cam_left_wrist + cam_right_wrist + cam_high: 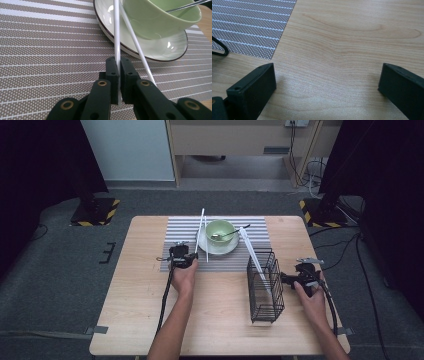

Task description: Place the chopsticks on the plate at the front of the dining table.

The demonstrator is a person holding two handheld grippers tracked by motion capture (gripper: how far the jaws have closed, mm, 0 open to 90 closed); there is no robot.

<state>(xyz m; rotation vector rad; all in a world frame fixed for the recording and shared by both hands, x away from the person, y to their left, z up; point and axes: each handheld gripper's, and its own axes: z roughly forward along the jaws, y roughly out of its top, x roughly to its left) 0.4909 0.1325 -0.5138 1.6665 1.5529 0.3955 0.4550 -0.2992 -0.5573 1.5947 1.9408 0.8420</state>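
On the wooden table (150, 320), seen from the high view, the left gripper (196, 256) rests at the near edge of a striped placemat (180, 227) and pinches one white chopstick (200, 231), which leans up against a plate (220, 249) carrying a green bowl (220, 231). A second chopstick (205, 240) lies just beside it. A black wire basket (265, 285) stands to the right with another white utensil (255, 257) propped in it, and the right gripper (284, 279) sits just beside the basket.

In the left gripper view, the jaws are pressed tight on the chopstick (116, 37), low on its shaft; the other stick (137, 47) crosses behind it, apart from the pads.

In the right gripper view, the jaws stand wide apart over bare wood, holding nothing.

The step looks like lifting this chopstick to carry it to the basket; the next move calls for a clean rise without dragging its neighbour. The chopstick's far end is cut off, and what lies in the bowl is too small to name.
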